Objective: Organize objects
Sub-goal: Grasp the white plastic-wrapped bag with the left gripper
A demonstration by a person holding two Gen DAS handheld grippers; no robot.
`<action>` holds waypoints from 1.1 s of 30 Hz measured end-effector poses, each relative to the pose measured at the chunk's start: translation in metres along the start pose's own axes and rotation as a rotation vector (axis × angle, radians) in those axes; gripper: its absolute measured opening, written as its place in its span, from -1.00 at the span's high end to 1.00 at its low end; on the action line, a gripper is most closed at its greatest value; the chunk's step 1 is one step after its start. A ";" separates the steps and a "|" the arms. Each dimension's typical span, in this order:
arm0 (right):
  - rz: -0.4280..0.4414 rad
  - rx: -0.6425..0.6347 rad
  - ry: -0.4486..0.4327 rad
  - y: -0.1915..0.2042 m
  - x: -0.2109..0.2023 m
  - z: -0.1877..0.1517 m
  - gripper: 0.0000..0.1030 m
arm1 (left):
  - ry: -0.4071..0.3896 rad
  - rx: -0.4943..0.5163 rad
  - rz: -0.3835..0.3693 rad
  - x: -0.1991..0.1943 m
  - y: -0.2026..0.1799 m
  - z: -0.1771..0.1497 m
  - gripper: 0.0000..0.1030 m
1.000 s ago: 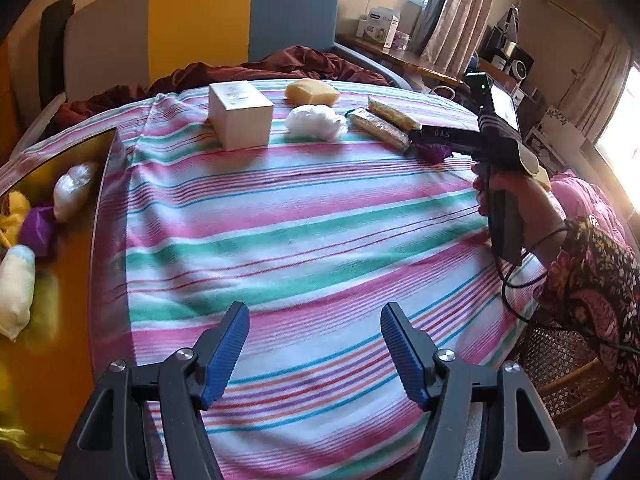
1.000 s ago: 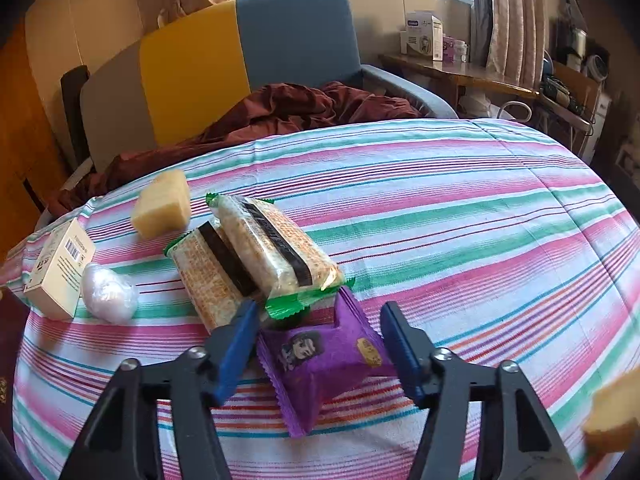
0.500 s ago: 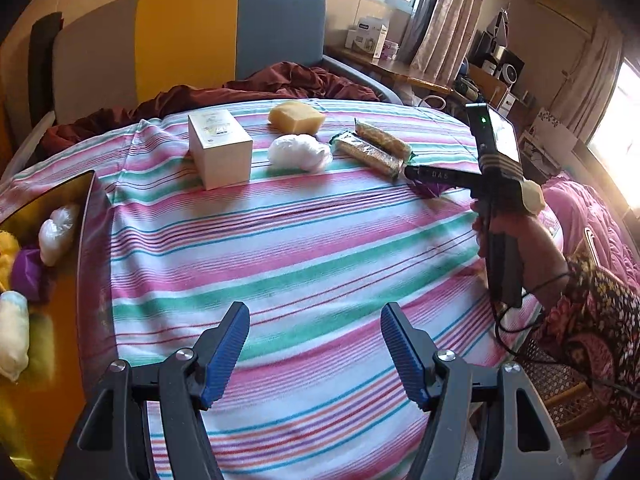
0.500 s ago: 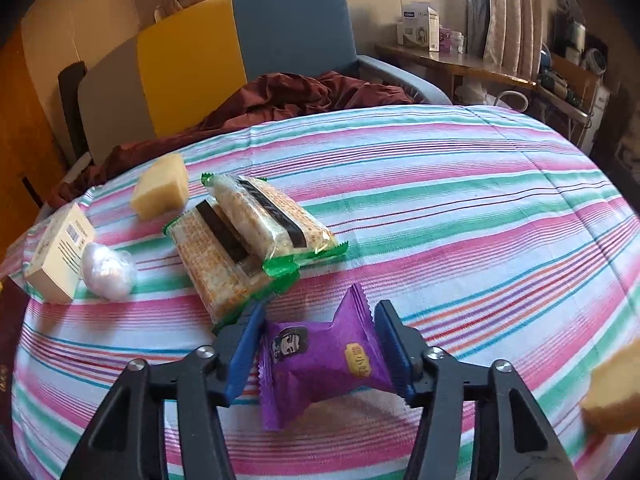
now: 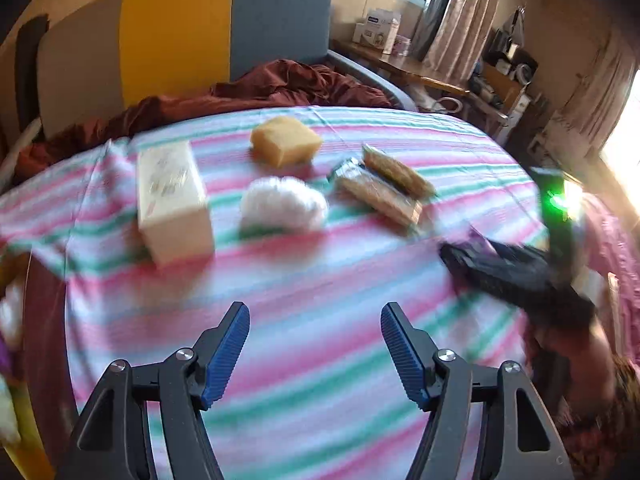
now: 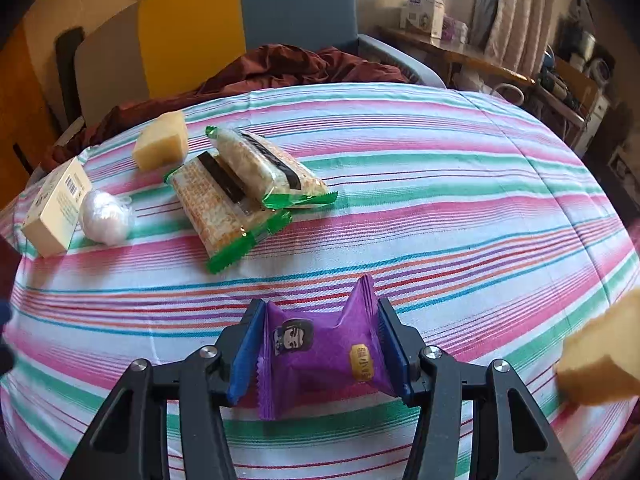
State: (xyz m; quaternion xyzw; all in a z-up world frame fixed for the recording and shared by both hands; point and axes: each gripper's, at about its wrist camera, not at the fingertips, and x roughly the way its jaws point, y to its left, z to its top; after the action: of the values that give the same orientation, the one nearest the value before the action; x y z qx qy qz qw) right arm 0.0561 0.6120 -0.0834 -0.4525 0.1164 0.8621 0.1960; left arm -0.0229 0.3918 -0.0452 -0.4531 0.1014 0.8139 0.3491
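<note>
Your right claw point(image 6: 320, 354) has just been closing and now clamps the purple snack packet point(image 6: 320, 350), just in front of the green-ended cracker packs point(image 6: 240, 188) on the striped tabletop point(image 6: 460, 200). It's light, crinkly and crushable; grip its sides gently. Your left claw point(image 5: 315, 354) hangs apart, empty, now nearer the packs than before.

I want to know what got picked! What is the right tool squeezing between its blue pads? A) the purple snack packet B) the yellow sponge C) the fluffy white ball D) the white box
A: the right tool has both pads pressed against the sides of the purple snack packet, which crumples between them.
</note>
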 end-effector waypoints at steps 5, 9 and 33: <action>0.004 0.020 0.009 0.000 -0.001 0.001 -0.12 | 0.048 -0.044 0.041 0.047 0.000 0.034 -0.41; -0.037 0.036 -0.008 0.008 -0.002 -0.003 -0.17 | 0.078 -0.118 0.138 0.075 0.004 0.047 -0.42; -0.082 0.065 0.044 0.015 -0.005 -0.009 -0.42 | -0.081 -0.013 0.161 0.081 -0.002 0.032 0.28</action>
State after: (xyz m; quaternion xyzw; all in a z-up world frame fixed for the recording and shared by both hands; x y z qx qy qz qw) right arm 0.0590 0.5935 -0.0839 -0.4690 0.1301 0.8391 0.2431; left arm -0.0707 0.4466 -0.0921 -0.4123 0.1179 0.8578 0.2832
